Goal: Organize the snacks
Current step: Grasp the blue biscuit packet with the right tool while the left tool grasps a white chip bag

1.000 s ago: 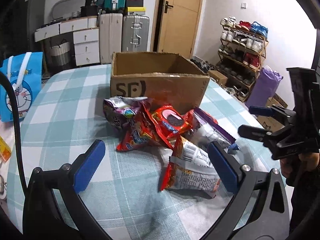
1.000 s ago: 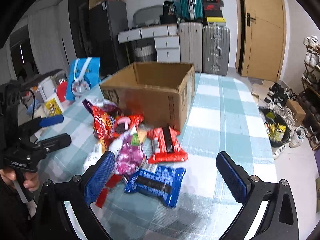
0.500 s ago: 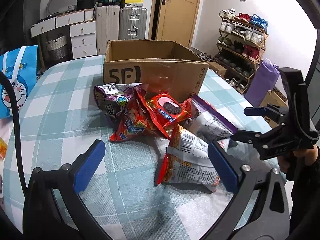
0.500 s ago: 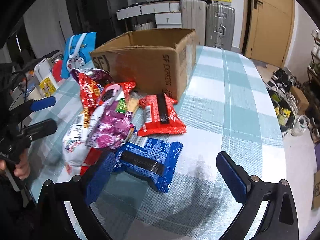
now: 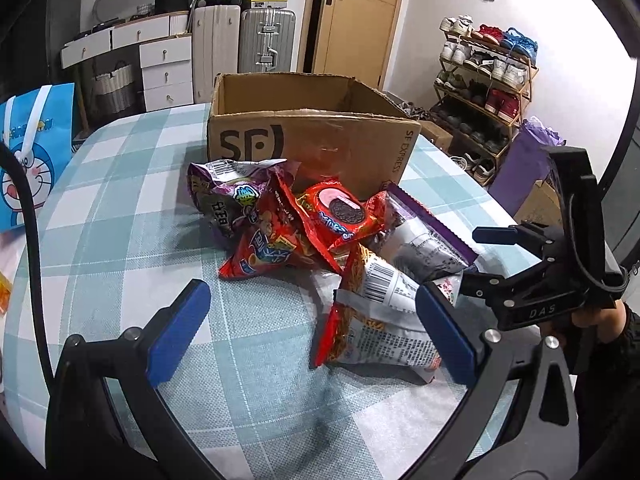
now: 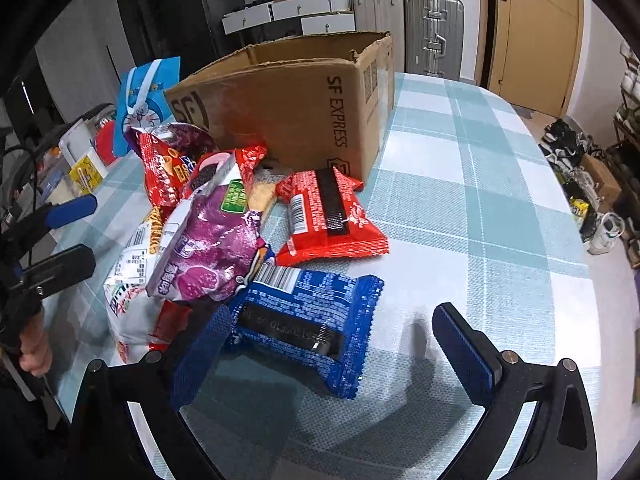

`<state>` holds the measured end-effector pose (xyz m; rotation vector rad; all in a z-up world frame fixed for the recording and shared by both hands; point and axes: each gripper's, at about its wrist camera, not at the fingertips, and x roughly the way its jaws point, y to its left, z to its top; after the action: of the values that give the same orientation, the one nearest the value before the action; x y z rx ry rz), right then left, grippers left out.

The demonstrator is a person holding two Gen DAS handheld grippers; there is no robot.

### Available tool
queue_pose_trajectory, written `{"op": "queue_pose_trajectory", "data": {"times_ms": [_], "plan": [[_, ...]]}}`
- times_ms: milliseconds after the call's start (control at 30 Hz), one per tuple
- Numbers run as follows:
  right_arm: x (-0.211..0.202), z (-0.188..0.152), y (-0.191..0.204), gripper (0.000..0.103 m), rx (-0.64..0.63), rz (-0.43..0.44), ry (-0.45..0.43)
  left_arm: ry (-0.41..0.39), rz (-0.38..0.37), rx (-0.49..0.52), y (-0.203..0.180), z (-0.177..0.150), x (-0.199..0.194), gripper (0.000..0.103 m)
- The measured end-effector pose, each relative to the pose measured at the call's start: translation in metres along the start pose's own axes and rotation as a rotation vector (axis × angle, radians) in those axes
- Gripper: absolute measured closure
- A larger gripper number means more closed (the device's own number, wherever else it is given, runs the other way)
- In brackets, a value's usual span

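A pile of snack packets lies on the checked tablecloth in front of an open cardboard box (image 5: 312, 136) (image 6: 296, 108). In the left wrist view my left gripper (image 5: 310, 334) is open, its right pad beside a red and white noodle packet (image 5: 376, 320); a red Oreo packet (image 5: 340, 216) and a purple packet (image 5: 228, 188) lie behind. In the right wrist view my right gripper (image 6: 340, 352) is open, low over a blue biscuit packet (image 6: 308, 316) that lies between its pads. A red packet (image 6: 328, 216) and a purple packet (image 6: 212, 248) sit just beyond.
The blue-checked table (image 6: 480, 208) stretches bare to the right of the box. A blue cartoon gift bag (image 5: 28, 152) stands at the left edge. Suitcases (image 5: 264, 44), drawers, a door and a shoe rack (image 5: 484, 80) line the room behind.
Both grippers have moved down and in toward the pile. The right gripper now straddles the blue packet; the left has drawn close to the noodle packet. Both stay open.
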<state>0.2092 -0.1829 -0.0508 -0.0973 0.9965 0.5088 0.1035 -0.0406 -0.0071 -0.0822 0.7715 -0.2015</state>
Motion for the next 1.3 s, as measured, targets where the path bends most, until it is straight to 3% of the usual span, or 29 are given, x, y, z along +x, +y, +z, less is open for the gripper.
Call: {"op": "queue_pose_trajectory", "data": {"times_ms": [300,600,867,933,1300], "plan": [[0.001,-0.002,-0.015,0.0,0.007,-0.047,0.008,0.016,0.003,-0.003,0.003,-0.003,0.005,0.001],[-0.001,-0.004,-0.016,0.002,-0.008,-0.019,-0.004,0.048,-0.042,0.04,-0.01,-0.008,0.009,0.001],[0.001,-0.005,-0.007,0.038,-0.032,0.024,-0.005,0.067,-0.086,0.068,-0.018,-0.012,0.011,0.001],[0.0,-0.005,-0.005,0.052,-0.048,0.043,-0.002,0.07,-0.092,0.07,-0.019,-0.013,0.011,0.001],[-0.029,-0.004,-0.004,0.056,-0.063,0.045,-0.076,0.088,-0.113,0.07,-0.025,-0.017,0.017,0.001]]}}
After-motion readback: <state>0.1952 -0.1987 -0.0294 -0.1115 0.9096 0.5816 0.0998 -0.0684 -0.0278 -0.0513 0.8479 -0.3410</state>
